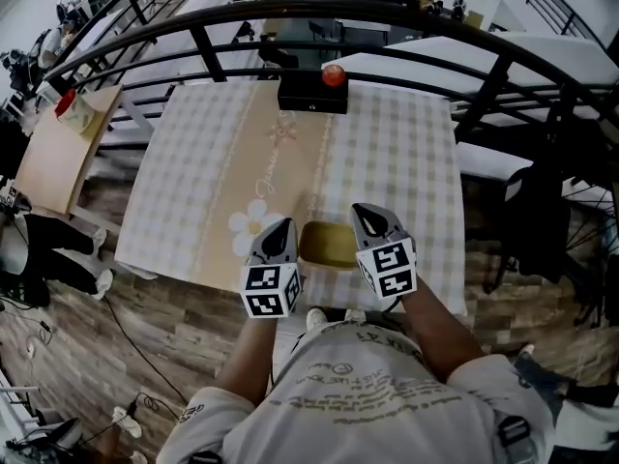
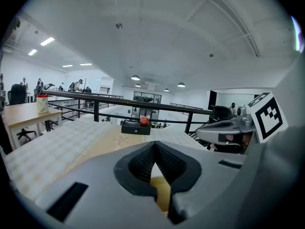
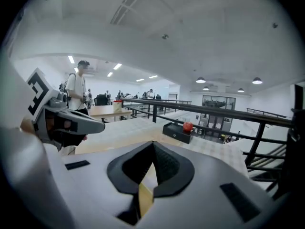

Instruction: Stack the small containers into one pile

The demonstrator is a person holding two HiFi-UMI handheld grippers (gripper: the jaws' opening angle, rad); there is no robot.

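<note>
Noted a table (image 1: 406, 162) under a checked cloth with a beige band down the middle, flower print (image 1: 253, 222) on the band near the front edge. Found faint cursive lettering beside the flower, too faint to read. Noted a black curved railing (image 1: 290, 13) beyond the far edge and a wooden side table (image 1: 53, 162) off to the left, carrying a pale cup (image 1: 75, 114). Observed the person's light shirt (image 1: 368, 394) at the bottom of the head view, printed with lines of text too warped to read. Found a black box (image 1: 311, 95) at the far table edge; no label legible on it. Located the yellow container (image 1: 329, 245) on the cloth at the near edge, between the two grippers and just beside each; cannot tell whether one piece or several nested. Found the left gripper (image 1: 278, 232) clenched with nothing in it, pads meeting, yellow showing only below them. Found the right gripper (image 1: 370, 216) likewise clenched and empty. Noted marker cubes (image 1: 271, 291) bearing black-and-white squares, no letters. Recorded a small red ball (image 1: 334, 75) on top of the box.
</note>
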